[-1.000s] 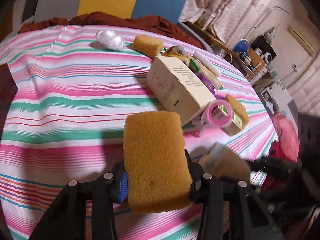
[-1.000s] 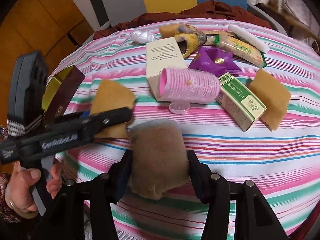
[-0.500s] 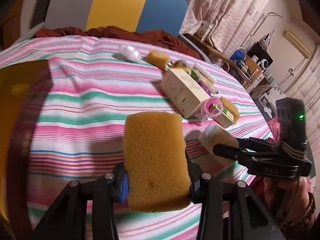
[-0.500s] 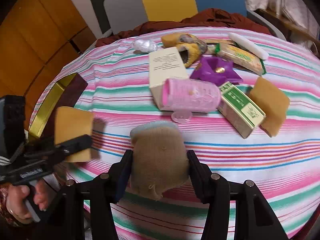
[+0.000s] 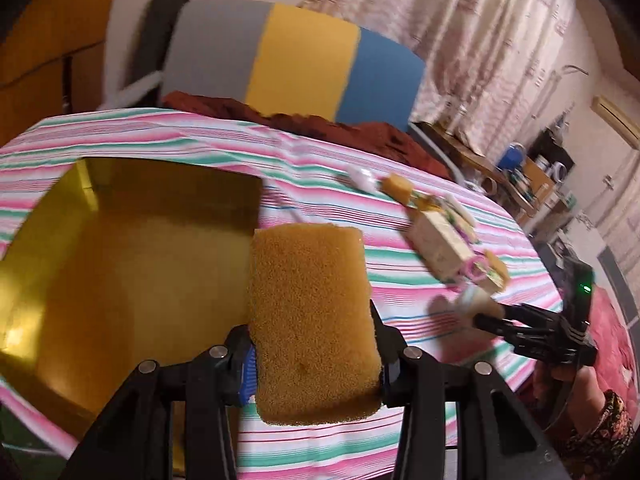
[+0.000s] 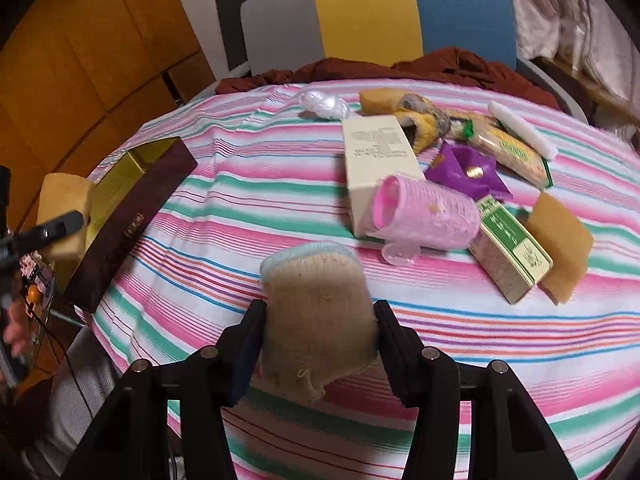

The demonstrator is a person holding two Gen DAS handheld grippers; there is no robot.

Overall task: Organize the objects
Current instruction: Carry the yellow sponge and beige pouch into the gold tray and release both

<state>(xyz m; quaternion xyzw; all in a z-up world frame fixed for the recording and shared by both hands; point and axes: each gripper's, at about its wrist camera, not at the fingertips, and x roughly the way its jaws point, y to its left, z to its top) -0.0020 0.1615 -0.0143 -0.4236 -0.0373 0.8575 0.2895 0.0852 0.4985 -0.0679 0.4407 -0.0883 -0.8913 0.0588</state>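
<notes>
My left gripper is shut on a yellow sponge, which hangs over the right edge of an open box with a gold lining. In the right wrist view the same sponge and left gripper show at the far left, above the box's dark maroon wall. A beige knitted sock with a pale blue cuff sits between the pads of my right gripper, which is shut on it above the striped tablecloth. The left wrist view shows the right gripper low at the right.
A pile lies on the cloth at the right: a cream carton, a pink hair roller, a green-and-white box, a brown sponge, a purple wrapper, a white stick and clear plastic. A chair stands behind.
My left gripper has carried the yellow sponge left and upward, away from the pile, to the gold-lined box. The right gripper has barely shifted and still holds the sock.
</notes>
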